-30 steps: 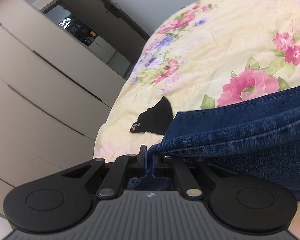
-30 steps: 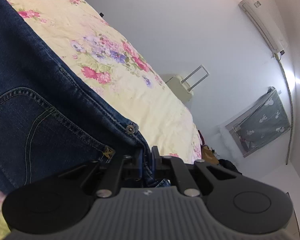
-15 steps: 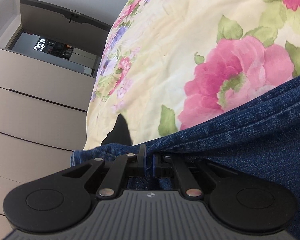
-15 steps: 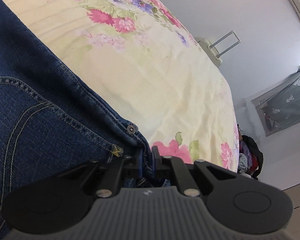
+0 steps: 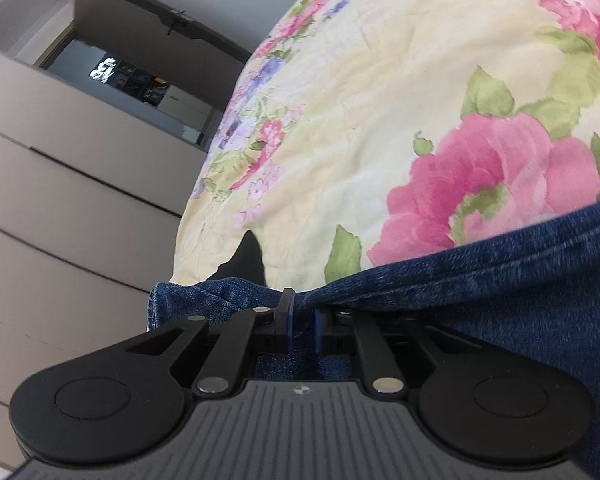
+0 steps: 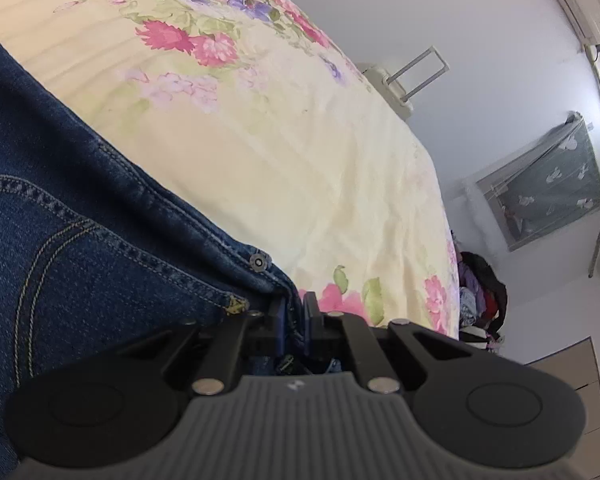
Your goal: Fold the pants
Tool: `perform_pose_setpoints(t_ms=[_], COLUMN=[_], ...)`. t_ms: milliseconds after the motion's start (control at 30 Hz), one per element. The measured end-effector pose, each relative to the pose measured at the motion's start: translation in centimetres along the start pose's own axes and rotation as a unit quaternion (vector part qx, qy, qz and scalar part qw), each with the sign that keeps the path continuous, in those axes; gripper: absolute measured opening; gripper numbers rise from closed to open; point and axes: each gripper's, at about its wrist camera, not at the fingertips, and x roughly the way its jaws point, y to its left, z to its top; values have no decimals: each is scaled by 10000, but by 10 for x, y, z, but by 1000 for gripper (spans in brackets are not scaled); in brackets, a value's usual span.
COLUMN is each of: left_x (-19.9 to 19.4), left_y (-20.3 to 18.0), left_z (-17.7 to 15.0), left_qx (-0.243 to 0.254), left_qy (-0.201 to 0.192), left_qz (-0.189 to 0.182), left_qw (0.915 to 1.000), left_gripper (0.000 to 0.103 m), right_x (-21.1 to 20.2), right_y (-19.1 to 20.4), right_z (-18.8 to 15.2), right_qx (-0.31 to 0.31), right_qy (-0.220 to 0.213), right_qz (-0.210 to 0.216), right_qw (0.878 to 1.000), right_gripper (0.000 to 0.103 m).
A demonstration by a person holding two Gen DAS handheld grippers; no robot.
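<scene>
Denim between both sets of blue pads; left gripper (image 5: 303, 322) jaws opening, a small gap showing, a fold of the jeans (image 5: 500, 280) lying in that gap, pads look to be coming off the cloth; right gripper (image 6: 296, 316) clamped tight on the jeans (image 6: 80, 220) at the waistband corner, just past the metal rivet (image 6: 259, 262) and the yellow-stitched pocket (image 6: 52, 272); jeans lie flat on the floral bedspread (image 5: 380, 100), their folded edge running along the bed's near edge in the left wrist view and reaching the bed's left edge, where a bunch of denim sticks out; black item (image 5: 246, 260) on the bedspread just behind that bunch, touching or not I cannot tell; beige drawer fronts (image 5: 60, 220) beyond the bed's left edge; in the right wrist view bare bedspread (image 6: 300, 152) beyond the waistband, cream suitcase (image 6: 392, 88) past the far edge, pile of clothes (image 6: 480, 292) off the right edge.
</scene>
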Motion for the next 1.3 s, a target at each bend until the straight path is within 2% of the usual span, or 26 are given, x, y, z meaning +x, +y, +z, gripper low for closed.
perform_pose_setpoints(t_ms=[33, 67, 100, 133, 167, 200, 267, 333, 433, 500, 600, 633, 667, 733, 867, 1000, 1100, 1133, 1167, 1200, 1233, 1300], left_x=[-2, -4, -8, -13, -17, -24, -39, -51, -58, -54, -44, -39, -31, -14, 27, 64, 84, 88, 92, 96, 98, 96], left_y=[4, 10, 16, 23, 30, 36, 54, 77, 117, 143, 167, 173, 180, 188, 194, 186, 180, 179, 176, 175, 174, 177], left_z=[-2, -4, -6, -8, -11, -14, -24, -40, -76, -107, -151, -166, -182, -207, -237, -242, -239, -237, -234, -232, -230, -226], left_qx=[-11, -61, -136, -235, -335, -454, -806, -1321, -2239, -2781, -3377, -3606, -3887, -4414, -5317, -5884, -6143, -6189, -6229, -6235, -6222, -6172], left_qy=[-11, -18, -60, -126, -185, -242, -391, -501, -529, -411, -334, -292, -248, -163, -57, 20, 19, 26, 5, -11, 17, -40], left_qz=[-64, -187, -348, -526, -685, -836, -1157, -1563, -2232, -2610, -2929, -3063, -3202, -3363, -3644, -3778, -3851, -3862, -3880, -3934, -3963, -3921], left_qw=[10000, 9998, 9993, 9983, 9969, 9952, 9892, 9776, 9472, 9235, 8939, 8805, 8636, 8317, 7645, 7148, 6888, 6840, 6794, 6756, 6751, 6821], left_gripper=[21, 35, 49, 57, 69, 74, 74, 75, 75, 68, 63, 62, 61, 56, 55, 55, 54, 52, 43, 27, 18, 1], right_x=[0, -1, -2, -7, -14, -21, -38, -61, -101, -126, -159, -168, -178, -197, -219, -232, -238, -238, -239, -239, -239, -240], right_y=[-2, -5, -7, -10, -13, -16, -20, -22, -12, 0, 28, 38, 51, 74, 111, 124, 125, 126, 125, 126, 128, 133], right_z=[1, 1, 1, 0, -1, -1, -1, 0, 2, 2, -4, -8, -13, -23, -42, -51, -53, -54, -56, -57, -58, -58], right_qx=[83, 157, 217, 282, 392, 523, 915, 1501, 2315, 2755, 3342, 3487, 3624, 3768, 3854, 3855, 3860, 3852, 3862, 3882, 3887, 3806], right_qy=[-14, -3, 21, 16, -48, -99, -106, -203, -318, -287, -217, -201, -175, -109, 91, 140, 125, 159, 184, 195, 198, 221], right_qz=[37, 64, 70, 20, 46, 97, 163, 474, 1174, 1633, 2176, 2294, 2370, 2383, 2250, 2017, 1858, 1792, 1750, 1736, 1718, 1677], right_qw=[10000, 9999, 9997, 9996, 9992, 9985, 9956, 9873, 9652, 9469, 9168, 9085, 9012, 8951, 8949, 9003, 9035, 9051, 9055, 9049, 9050, 9091], right_gripper=[3, 7, 20, 35, 39, 40, 40, 42, 46, 49, 51, 51, 51, 52, 52, 52, 52, 51, 51, 51, 51, 51])
